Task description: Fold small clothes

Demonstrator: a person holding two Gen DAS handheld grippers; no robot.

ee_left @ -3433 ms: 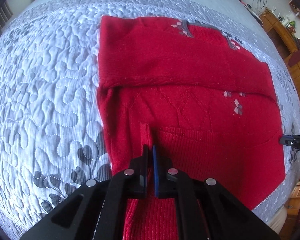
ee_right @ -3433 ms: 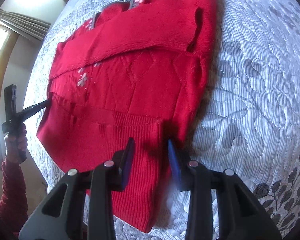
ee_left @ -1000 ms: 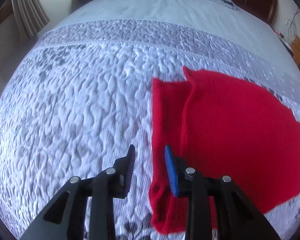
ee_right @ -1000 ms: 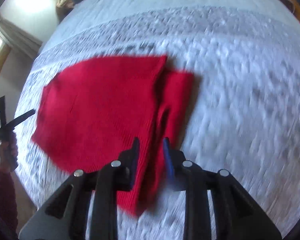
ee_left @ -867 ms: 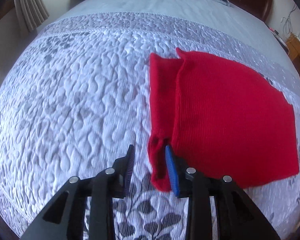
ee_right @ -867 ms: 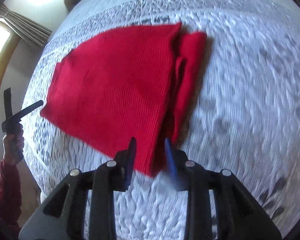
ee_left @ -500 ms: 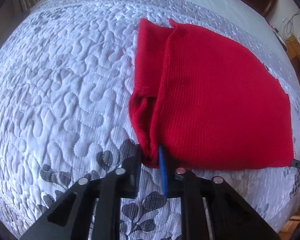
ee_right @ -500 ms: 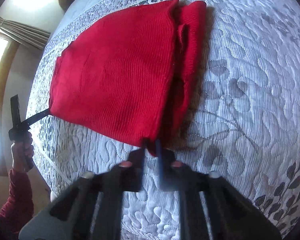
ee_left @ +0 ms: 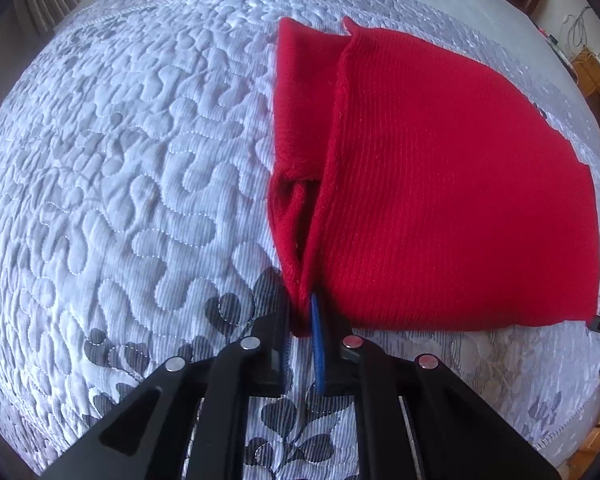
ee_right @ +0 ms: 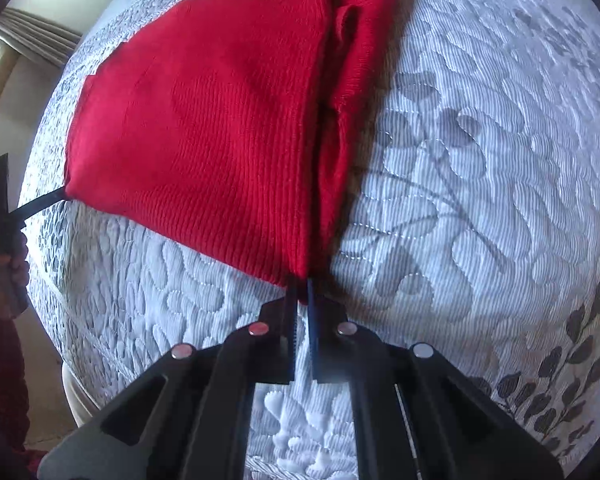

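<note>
Sweater: I see a red knit sweater [ee_left: 440,184] folded over on itself, ribbed side up, lying flat on the quilted bed [ee_left: 120,160]. It spreads out ahead of both tongs, with its near edge running between them.
Layers: along one side a narrower folded strip [ee_left: 300,100] peeks out from under the top layer; from the right wrist view the same strip [ee_right: 364,40] sits on the far right of the sweater, with a small pocket of slack in it.
Left tongs: my left tongs [ee_left: 302,320] are nearly closed, pinching the sweater's near corner; the red fabric sits between the black finger and the blue pad.
Right tongs: my right tongs [ee_right: 302,292] are closed down to a thin slit on the other near corner of the sweater, the knit caught at the very tips.
Other view of left tongs: from the right wrist camera I see the left tongs [ee_right: 46,200] meeting the sweater's far left corner, held by a hand [ee_right: 6,276] in a red sleeve.
Hard to tell: how many layers each pair grips is hidden inside the fold. The right tongs in the left wrist view are cut off at the frame's edge. The underside of the sweater is out of sight.
</note>
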